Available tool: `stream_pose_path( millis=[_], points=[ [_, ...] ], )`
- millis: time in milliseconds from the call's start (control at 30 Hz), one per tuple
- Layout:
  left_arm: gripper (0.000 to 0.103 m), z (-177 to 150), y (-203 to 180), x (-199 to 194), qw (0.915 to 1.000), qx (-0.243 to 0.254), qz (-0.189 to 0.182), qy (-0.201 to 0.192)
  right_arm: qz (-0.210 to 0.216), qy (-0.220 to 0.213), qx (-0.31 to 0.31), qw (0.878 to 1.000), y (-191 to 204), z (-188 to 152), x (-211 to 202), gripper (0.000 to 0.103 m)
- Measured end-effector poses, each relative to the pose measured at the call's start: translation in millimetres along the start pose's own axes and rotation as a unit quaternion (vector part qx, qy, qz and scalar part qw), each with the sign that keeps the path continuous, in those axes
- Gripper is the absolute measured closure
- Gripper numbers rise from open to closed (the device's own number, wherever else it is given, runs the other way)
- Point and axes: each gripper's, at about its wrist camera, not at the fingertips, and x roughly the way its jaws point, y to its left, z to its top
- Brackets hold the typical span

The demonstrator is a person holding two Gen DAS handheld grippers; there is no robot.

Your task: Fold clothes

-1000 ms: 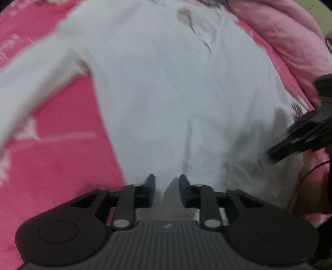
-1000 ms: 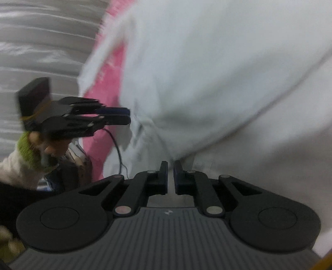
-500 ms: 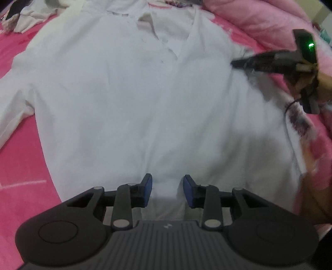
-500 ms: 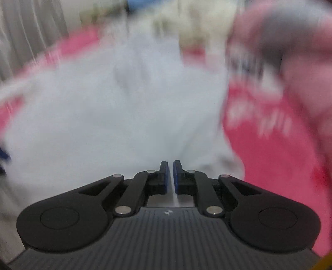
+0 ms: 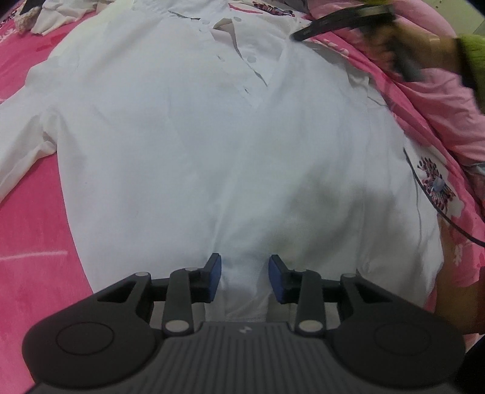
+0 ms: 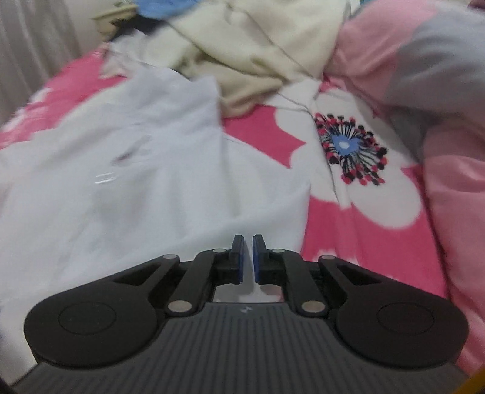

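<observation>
A white collared button shirt (image 5: 194, 145) lies spread flat, front up, on a pink bed cover; it also shows in the right wrist view (image 6: 127, 188). My left gripper (image 5: 245, 277) is open over the shirt's bottom hem, holding nothing. My right gripper (image 6: 248, 257) has its jaws nearly together with a thin gap, nothing between them, low over the shirt's shoulder edge. In the left wrist view the right gripper (image 5: 298, 35) reaches in by the collar at the top right.
The pink bed cover (image 6: 357, 194) has large white flowers. A cream garment pile (image 6: 251, 45) lies beyond the collar. A pink and grey quilt (image 6: 439, 69) is bunched along the right. More crumpled clothes (image 5: 51, 15) lie at the far left.
The left gripper's jaws opened wider and it pulled back over the hem. The right gripper swung from the shirt's lower right side up to the collar and shoulder.
</observation>
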Motion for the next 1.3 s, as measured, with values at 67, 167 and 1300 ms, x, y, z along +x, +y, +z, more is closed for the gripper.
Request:
stream_pose_path(
  millis=[67,167,1300],
  points=[
    [0.067,-5,4,1,0.9999,-0.011,-0.004,-0.004,0.003,-0.022,0.018,1.0,-4,0,12,0.098],
    [0.065,-10,11,-6,0.9992,-0.035,-0.002,-0.02,0.014,-0.052,0.045,0.998,-9,1,5,0.095],
    [0.098,-231,312,-187,0.5696,-0.715,0.246,-0.323,0.251,-0.052,-0.005,0.967,174,18,-73,0.058]
  ],
)
